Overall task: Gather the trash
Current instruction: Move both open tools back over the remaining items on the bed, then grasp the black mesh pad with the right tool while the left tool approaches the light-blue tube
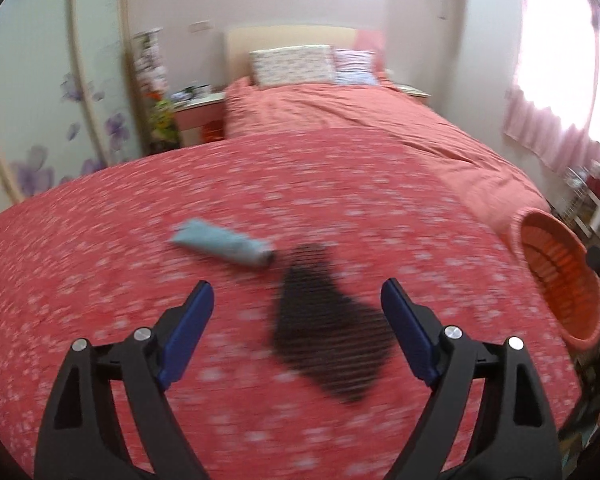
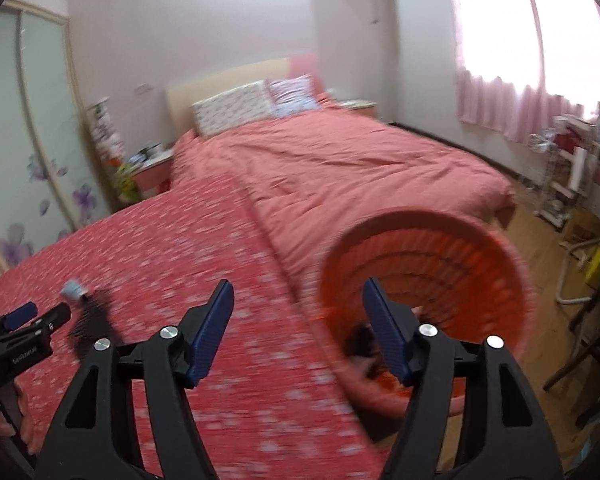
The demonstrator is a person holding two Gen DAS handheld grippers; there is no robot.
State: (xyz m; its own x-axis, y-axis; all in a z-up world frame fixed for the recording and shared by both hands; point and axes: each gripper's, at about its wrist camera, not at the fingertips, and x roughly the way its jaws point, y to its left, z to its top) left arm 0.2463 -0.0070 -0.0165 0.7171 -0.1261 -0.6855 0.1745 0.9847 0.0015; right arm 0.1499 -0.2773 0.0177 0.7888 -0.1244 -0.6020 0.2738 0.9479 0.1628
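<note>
Left gripper point(image 1: 298, 308) gapes empty above the dark scrap point(image 1: 328, 340), the tube point(image 1: 224, 248) just beyond. Right gripper point(image 2: 298, 312), empty and apart, faces the basket point(image 2: 460, 248). Blurred aim risks pinching bedspread point(image 1: 100, 280) instead.

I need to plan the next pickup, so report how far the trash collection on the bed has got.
Done: the orange basket at the bed's edge already holds something dark, blurred. In hand: nothing; the left tongs are open above the bedspread, and the right tongs are open in front of the basket. Left: a dark net-like piece and a light blue tube lie on the bed.
</note>
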